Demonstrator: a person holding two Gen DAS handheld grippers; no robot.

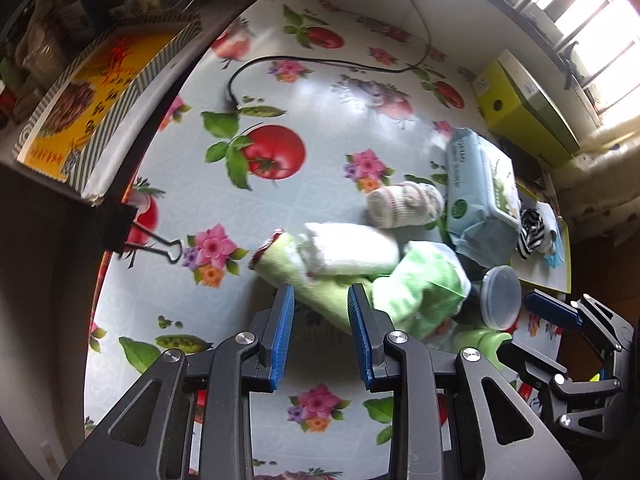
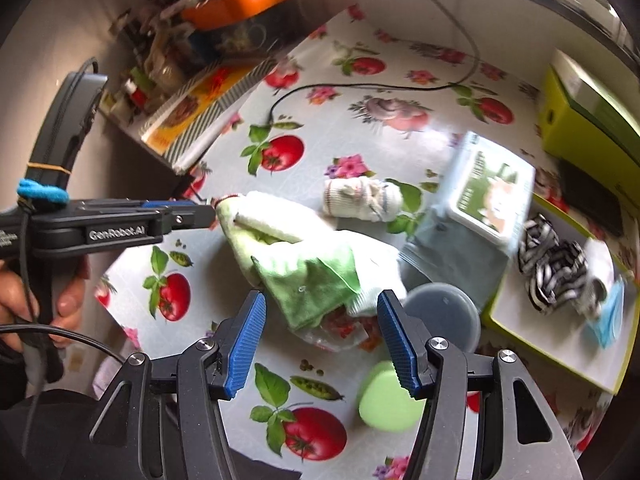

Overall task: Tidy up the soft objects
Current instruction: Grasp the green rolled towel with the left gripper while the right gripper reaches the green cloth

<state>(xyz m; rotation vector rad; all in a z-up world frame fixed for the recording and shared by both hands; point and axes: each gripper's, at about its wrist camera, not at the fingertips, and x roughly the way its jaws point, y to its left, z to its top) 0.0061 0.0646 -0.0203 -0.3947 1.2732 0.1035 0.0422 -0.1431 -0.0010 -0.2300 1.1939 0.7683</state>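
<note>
Left wrist view: hovering left hand-held gripper (image 1: 321, 294) and right hand-held gripper (image 2: 321, 300), both part-open and empty, over green cloth (image 2: 308, 280); pinching one layer only.

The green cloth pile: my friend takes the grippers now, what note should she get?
Left gripper: jaws open, over the green cloth, holding nothing.
Right gripper: jaws open, over the same pile, holding nothing.
White towel lies on the green cloth; rolled sock beside it on the table.
Striped cloth already lies on the tray.
Left: the pile and the sock.
</note>
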